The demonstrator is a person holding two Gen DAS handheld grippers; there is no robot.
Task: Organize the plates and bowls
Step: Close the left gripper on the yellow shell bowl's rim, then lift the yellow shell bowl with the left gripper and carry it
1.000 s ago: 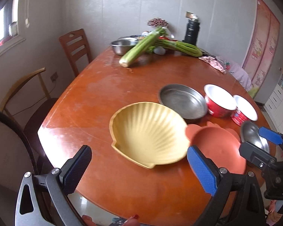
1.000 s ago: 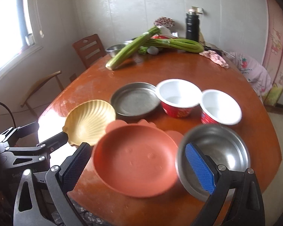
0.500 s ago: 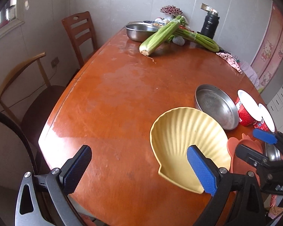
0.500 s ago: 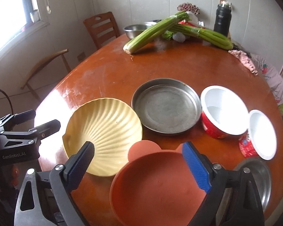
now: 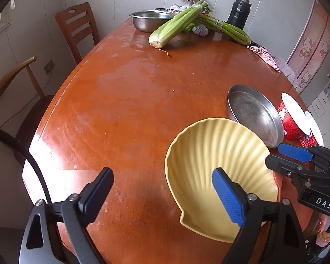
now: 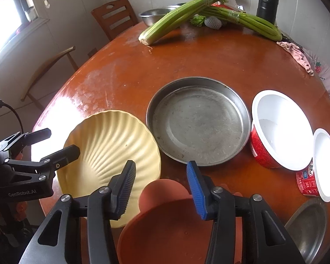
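A yellow shell-shaped plate (image 5: 209, 167) (image 6: 107, 145) lies on the table's near side. My left gripper (image 5: 162, 195) (image 6: 55, 143) straddles its left rim, one blue pad (image 5: 228, 198) over the ribbed inside and the other finger over bare table. Its jaws are closing, the pads still off the plate. Right of it lies an orange plate (image 6: 171, 226) with ear-like lobes. My right gripper (image 6: 161, 189) (image 5: 286, 158) has one lobe between its closing jaws, a thin gap showing beside the black pad.
Behind the plates sit a steel pan (image 6: 198, 121), two red-and-white bowls (image 6: 279, 129) (image 6: 323, 165) and a steel bowl (image 6: 308, 226) at the right edge. Celery (image 5: 178, 24), a steel basin (image 5: 149, 19) and a flask (image 5: 239, 11) stand at the back. Chairs (image 5: 77, 28) line the left.
Both grippers have sunk toward the table and shifted left. The right jaws have narrowed a lot around the orange plate's lobe. The left jaws have narrowed slightly at the yellow plate's rim.
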